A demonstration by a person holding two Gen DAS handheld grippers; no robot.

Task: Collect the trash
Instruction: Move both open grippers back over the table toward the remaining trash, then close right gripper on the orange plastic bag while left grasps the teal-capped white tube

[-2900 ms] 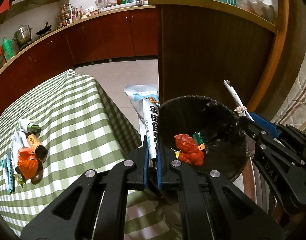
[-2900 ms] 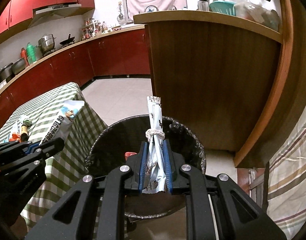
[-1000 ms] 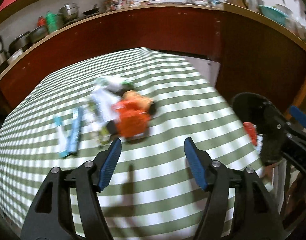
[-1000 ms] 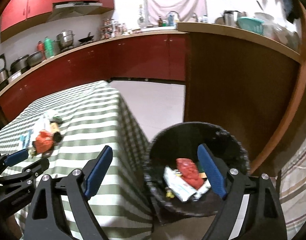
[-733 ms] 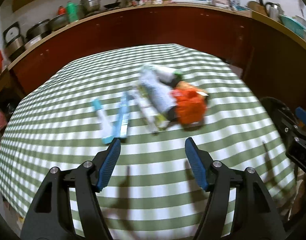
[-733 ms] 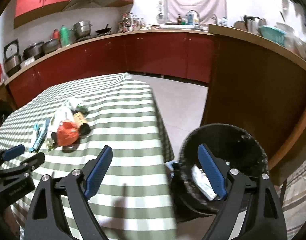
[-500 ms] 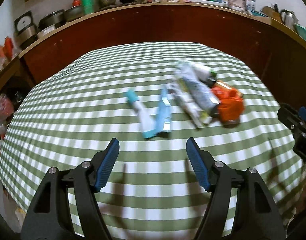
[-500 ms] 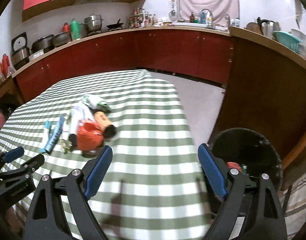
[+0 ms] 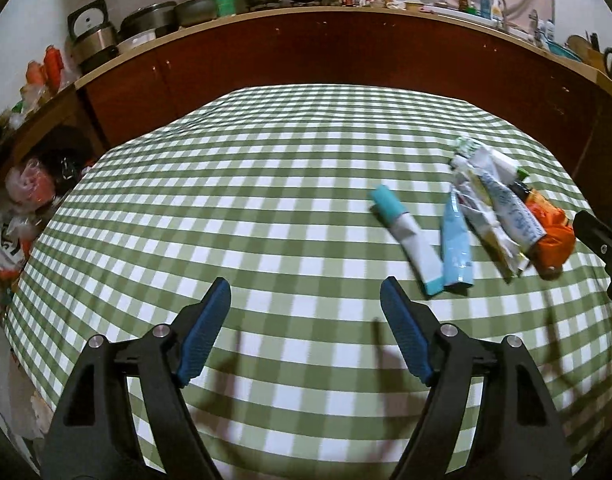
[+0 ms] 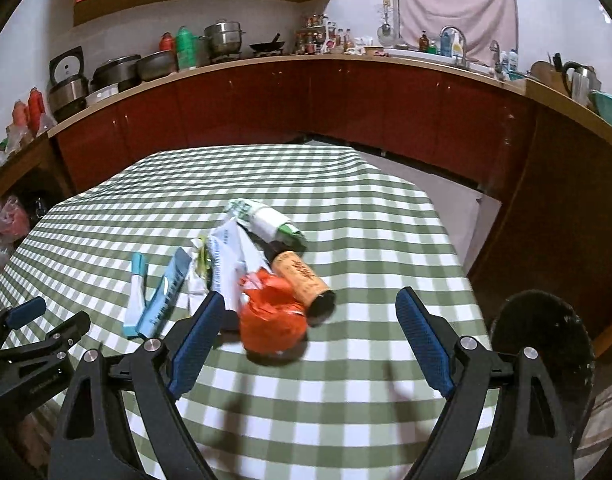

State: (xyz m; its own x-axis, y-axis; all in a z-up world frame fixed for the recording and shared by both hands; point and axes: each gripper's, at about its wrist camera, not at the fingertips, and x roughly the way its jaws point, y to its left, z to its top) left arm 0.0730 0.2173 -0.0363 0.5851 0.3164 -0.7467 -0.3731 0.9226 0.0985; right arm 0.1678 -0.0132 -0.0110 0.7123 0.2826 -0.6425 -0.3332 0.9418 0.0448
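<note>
Both grippers hover over a table with a green-and-white checked cloth (image 9: 226,208), nothing between either pair of fingers. Left gripper (image 9: 306,300) is empty with its jaws opening; the trash lies ahead and to its right, well apart from its fingertips, and only bare cloth sits between the blue pads. Right gripper (image 10: 310,312) is spread wide and empty; the trash pile sits just ahead of its left finger, with the orange crumpled bag (image 10: 272,320) nearest, partly between the pads but not touched. Count of trash on the cloth: one teal-capped white tube (image 9: 406,240), one light blue tube (image 9: 456,246) just beside it with the lower ends touching, one orange crumpled bag, one brown-labelled bottle (image 10: 304,278) lying on its side against the bag, one white-and-green rolled wrapper (image 10: 266,220) at the far end of the pile, and some flattened white wrappers (image 10: 230,256) overlapping in the middle, number unclear. One black trash bin (image 10: 546,336) stands off the right edge of the table, beside the right gripper's right finger; contents not visible. Kitchen counter (image 10: 346,64) with pots runs behind.
</note>
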